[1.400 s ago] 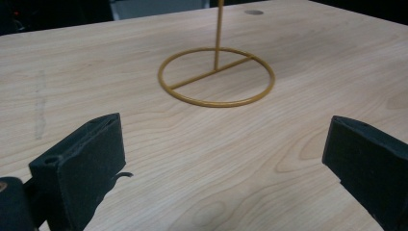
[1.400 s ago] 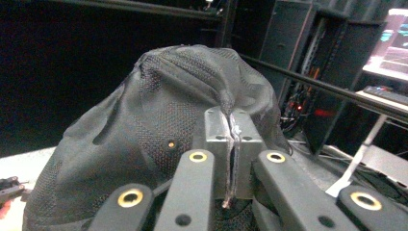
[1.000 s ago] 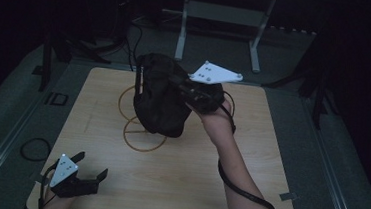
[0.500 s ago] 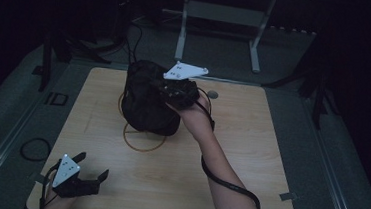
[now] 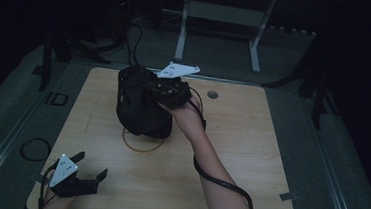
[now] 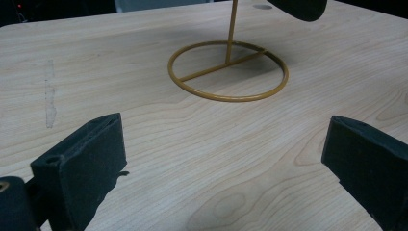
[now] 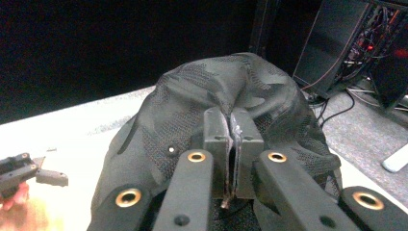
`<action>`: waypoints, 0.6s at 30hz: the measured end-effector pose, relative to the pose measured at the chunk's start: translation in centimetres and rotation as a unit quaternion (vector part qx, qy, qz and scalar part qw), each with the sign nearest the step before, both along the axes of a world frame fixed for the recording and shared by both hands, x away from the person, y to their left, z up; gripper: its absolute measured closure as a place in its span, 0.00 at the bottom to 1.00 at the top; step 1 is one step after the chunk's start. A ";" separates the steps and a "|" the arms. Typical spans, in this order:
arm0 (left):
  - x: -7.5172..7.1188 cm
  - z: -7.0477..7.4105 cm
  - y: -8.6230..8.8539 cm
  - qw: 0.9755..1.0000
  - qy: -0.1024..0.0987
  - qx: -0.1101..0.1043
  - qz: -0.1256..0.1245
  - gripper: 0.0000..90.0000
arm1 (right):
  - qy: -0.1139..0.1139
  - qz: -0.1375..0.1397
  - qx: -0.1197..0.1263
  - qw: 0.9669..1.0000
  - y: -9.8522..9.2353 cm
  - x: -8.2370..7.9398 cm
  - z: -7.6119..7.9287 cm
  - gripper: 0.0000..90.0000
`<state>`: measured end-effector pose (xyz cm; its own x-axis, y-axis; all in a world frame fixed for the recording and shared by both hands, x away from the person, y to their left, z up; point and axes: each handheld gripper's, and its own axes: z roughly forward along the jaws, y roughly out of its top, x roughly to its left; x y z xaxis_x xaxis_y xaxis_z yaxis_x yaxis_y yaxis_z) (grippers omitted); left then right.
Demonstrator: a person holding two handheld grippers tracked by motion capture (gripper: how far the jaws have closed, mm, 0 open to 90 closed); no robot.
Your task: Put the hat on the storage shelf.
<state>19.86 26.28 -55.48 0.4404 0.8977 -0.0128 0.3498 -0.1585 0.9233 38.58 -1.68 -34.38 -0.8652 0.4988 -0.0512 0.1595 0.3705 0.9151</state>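
Note:
A black mesh cap [image 5: 140,106] hangs over a golden wire stand, whose ring base [image 5: 143,142] shows under it on the wooden table [image 5: 249,159]. My right gripper [image 5: 157,88] is shut on a fold of the cap's crown from the right. In the right gripper view the pads [image 7: 232,120] pinch the fabric of the cap [image 7: 192,110]. My left gripper [image 5: 91,165] lies open near the table's front left corner. In the left gripper view its jaws [image 6: 223,159] stand wide apart, facing the stand's ring [image 6: 226,98] and post [image 6: 232,29], with the cap's edge [image 6: 298,7] above.
A round cable hole [image 5: 213,94] sits at the table's back, right of the cap. Metal frame legs [image 5: 181,34] stand on the floor behind. A cable loop [image 5: 34,148] lies left of the table. A computer tower [image 7: 337,43] stands beyond the cap.
My right gripper has carried the cap to the left and downward, so the cap now hangs lower over the stand. The left gripper has stayed where it was.

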 end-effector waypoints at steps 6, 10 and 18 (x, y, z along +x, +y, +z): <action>0.0 -0.1 -0.1 1.000 0.001 -0.001 0.000 0.02 | 0.026 0.044 0.043 0.998 0.2 -0.1 0.0 0.85; -0.1 0.0 -0.2 1.000 0.000 0.003 -0.002 0.02 | -0.001 0.024 -0.007 1.000 1.4 -0.7 -0.2 0.83; -0.1 0.0 -0.2 1.000 0.001 0.003 -0.004 0.02 | 0.006 0.022 -0.002 1.000 1.3 -0.5 -0.4 0.81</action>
<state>19.76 26.08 -55.51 0.4481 0.8940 -0.0081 0.3510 -0.1676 0.9212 38.11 -0.43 -34.77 -0.8873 0.4593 -0.0415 0.1543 0.3805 0.9118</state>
